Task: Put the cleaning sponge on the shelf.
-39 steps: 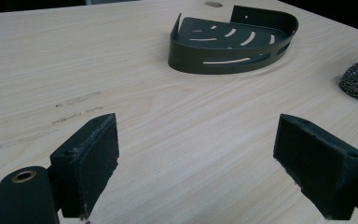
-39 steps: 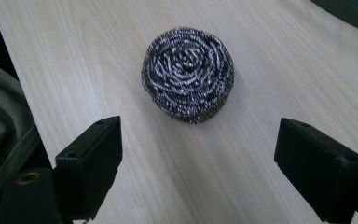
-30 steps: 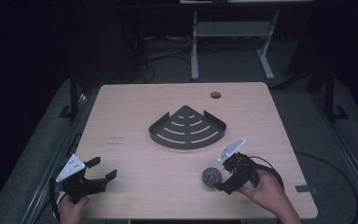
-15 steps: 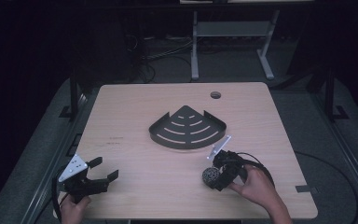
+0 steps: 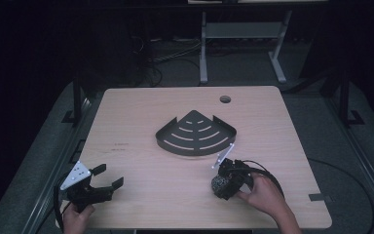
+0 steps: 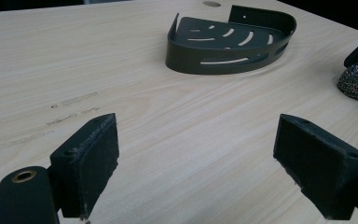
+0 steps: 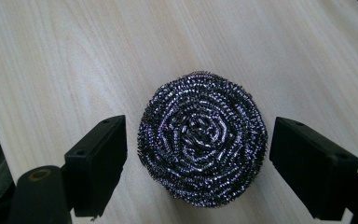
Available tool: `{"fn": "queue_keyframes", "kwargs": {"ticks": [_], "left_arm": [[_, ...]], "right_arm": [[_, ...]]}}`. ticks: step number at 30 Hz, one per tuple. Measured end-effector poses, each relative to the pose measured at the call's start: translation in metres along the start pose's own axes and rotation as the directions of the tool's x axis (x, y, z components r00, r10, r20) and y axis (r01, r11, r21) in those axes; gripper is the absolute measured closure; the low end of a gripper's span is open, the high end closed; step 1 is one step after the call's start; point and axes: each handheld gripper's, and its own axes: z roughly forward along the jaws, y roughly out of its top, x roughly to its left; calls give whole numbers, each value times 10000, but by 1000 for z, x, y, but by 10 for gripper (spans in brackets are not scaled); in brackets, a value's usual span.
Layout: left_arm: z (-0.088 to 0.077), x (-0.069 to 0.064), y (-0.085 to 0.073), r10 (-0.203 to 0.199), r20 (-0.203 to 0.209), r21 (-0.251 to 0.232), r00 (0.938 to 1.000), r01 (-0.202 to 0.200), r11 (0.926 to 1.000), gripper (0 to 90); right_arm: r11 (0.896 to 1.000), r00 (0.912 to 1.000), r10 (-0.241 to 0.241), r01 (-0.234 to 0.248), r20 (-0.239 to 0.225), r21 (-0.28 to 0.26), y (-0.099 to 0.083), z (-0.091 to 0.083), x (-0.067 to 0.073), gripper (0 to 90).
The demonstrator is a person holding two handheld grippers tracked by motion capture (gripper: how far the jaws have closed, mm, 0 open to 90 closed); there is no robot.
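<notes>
Scourer (image 7: 202, 140) flat on table (image 5: 141, 122), round | right hand-held gripper (image 7: 198, 163) spread astride it | left hand-held gripper (image 6: 200, 158) spread

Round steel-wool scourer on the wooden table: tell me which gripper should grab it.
Right. The right gripper is open with the round steel-wool scourer between its fingers; the left gripper sits open, far across the table.

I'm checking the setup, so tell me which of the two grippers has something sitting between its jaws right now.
The right gripper: a metal scouring ball sits between its open jaws, with gaps either side. The left gripper is open over bare table.
</notes>
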Motion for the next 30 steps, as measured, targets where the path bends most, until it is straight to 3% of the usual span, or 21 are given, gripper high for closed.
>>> {"fn": "queue_keyframes", "kwargs": {"ticks": [11,16,30], "left_arm": [[-1,0,0,34,-31,12,10000,-34,10000,133],[-2,2,0,-6,-76,-57,10000,5,10000,133],[-5,4,0,-174,-174,-190,9997,171,9997,133]], "right_arm": [[9996,9999,-1,-3,149,271,1,6,-2,230],[9993,9997,-158,152,162,341,2,8,0,293],[9996,9997,-233,231,125,160,10,-1,1,309]]}}
